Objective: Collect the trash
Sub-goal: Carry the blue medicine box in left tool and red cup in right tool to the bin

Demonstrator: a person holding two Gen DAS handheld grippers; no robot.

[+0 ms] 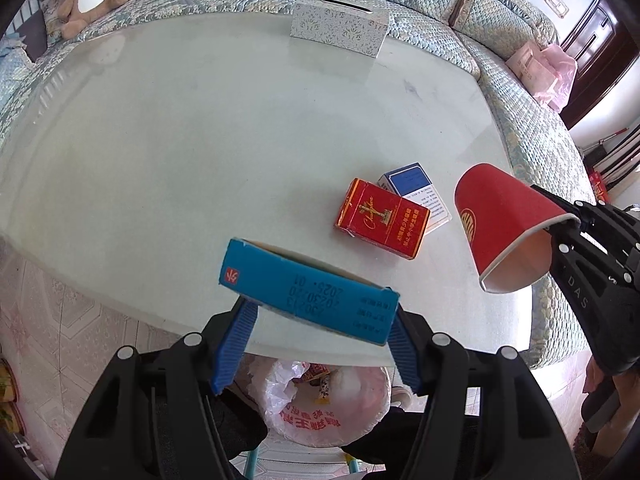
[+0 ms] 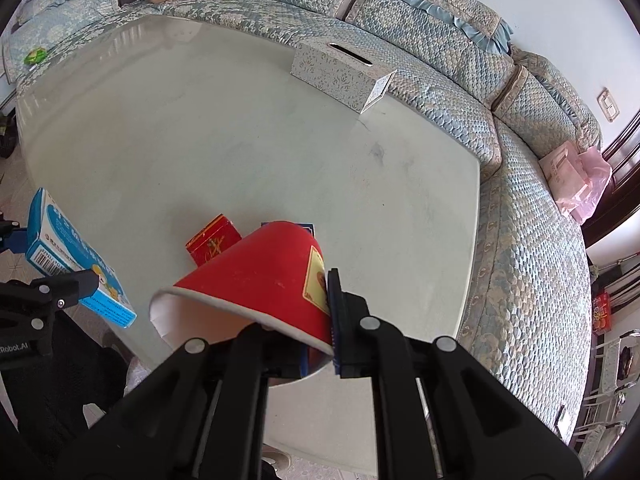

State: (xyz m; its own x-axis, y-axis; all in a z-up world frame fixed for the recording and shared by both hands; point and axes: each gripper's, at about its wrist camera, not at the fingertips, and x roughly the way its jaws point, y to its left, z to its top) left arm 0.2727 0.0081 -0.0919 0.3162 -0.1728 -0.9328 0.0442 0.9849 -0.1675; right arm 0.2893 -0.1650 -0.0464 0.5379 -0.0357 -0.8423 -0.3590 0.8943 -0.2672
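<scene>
Blue box (image 1: 310,292) pinched in my left tongs (image 1: 316,344), held over the desk (image 1: 200,160) edge. Right tongs (image 2: 320,344) clamp the red cup's (image 2: 260,276) rim, cup tipped. Red pack (image 1: 382,218) and blue-white pack (image 1: 416,192) lie touching on the desk. Bagged bin (image 1: 340,412) below.

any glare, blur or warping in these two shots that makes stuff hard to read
Left wrist view: strong fisheye bowing of the table edge, dark corners, soft window sheen at the far left; print on the blue box stays legible. Right wrist view: same warping, glare near the far table edge; the red cup is sharp, no motion blur.
</scene>
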